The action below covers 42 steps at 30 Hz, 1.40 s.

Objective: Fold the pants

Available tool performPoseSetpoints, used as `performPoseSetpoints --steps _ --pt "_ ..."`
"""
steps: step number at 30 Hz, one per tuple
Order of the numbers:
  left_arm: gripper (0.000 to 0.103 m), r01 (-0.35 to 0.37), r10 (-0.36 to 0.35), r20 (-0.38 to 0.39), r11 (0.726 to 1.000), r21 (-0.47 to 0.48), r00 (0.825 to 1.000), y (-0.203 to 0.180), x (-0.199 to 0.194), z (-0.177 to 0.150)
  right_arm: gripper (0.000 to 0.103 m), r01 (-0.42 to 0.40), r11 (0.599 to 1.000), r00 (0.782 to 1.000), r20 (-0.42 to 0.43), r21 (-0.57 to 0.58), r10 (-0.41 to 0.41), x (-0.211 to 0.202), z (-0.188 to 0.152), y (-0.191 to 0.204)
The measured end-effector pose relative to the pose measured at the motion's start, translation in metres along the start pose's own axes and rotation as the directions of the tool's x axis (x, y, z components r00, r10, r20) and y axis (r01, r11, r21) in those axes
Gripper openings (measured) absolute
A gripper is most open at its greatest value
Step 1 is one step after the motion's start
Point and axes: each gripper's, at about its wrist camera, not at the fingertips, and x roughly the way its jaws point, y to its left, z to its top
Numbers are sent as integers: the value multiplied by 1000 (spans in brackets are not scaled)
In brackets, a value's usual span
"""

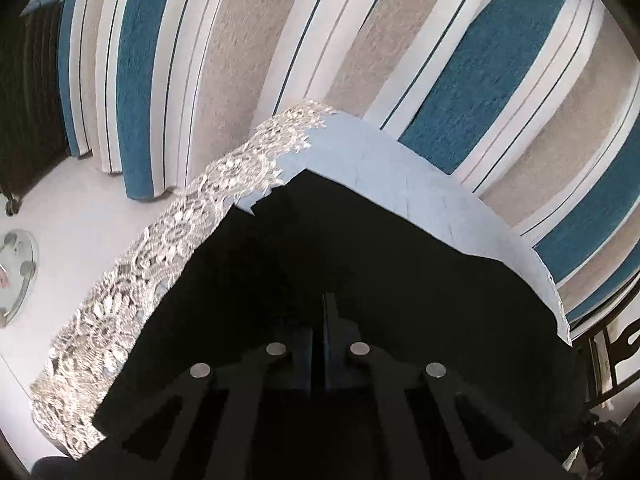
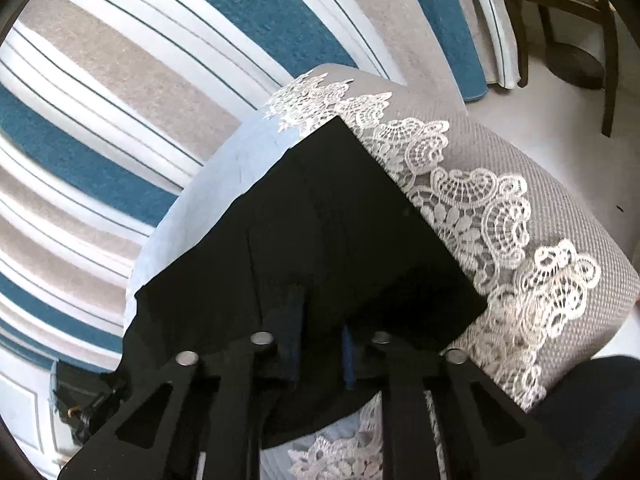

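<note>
the black pants (image 1: 360, 264) lie folded into a flat dark block on a small desk (image 1: 420, 160) covered in pale blue cloth with a white lace runner (image 1: 168, 264) along one edge. in the left wrist view the pants fill the lower middle, one square corner pointing toward 12 o'clock, the lace running from 7 o'clock up to 12 o'clock beside them. the left gripper (image 1: 319, 344) sits low over the fabric with its two fingers drawn almost together, only a thin slit between them; whether cloth is pinched there cannot be told against the black. in the right wrist view the pants (image 2: 340, 220) again lie in the centre, the lace runner (image 2: 472, 208) bordering them from 12 to 5 o'clock. the right gripper (image 2: 322, 344) has its fingers a little apart, resting at the near edge of the pants, and its hold cannot be told. a blue, beige and white striped rug (image 2: 120, 80) lies beneath, a dark wooden chair (image 2: 560, 20) at 1 o'clock.
</note>
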Motion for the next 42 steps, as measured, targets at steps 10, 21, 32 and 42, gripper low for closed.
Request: performPoseSetpoints --steps 10,21,32,42 --pt "5 -12 11 58 1000 17 998 12 -57 -13 9 -28 999 999 27 -46 29 -28 3 0" --pt "5 -55 56 -14 998 20 998 24 -45 -29 9 -7 999 1000 -22 -45 6 -19 -4 -9" --pt "10 -205 205 76 979 -4 976 43 -75 -19 27 206 976 971 138 -72 -195 -66 -5 -12" --pt "10 -63 58 47 992 108 997 -6 -56 -19 27 149 954 989 43 -260 -143 -22 -22 13"
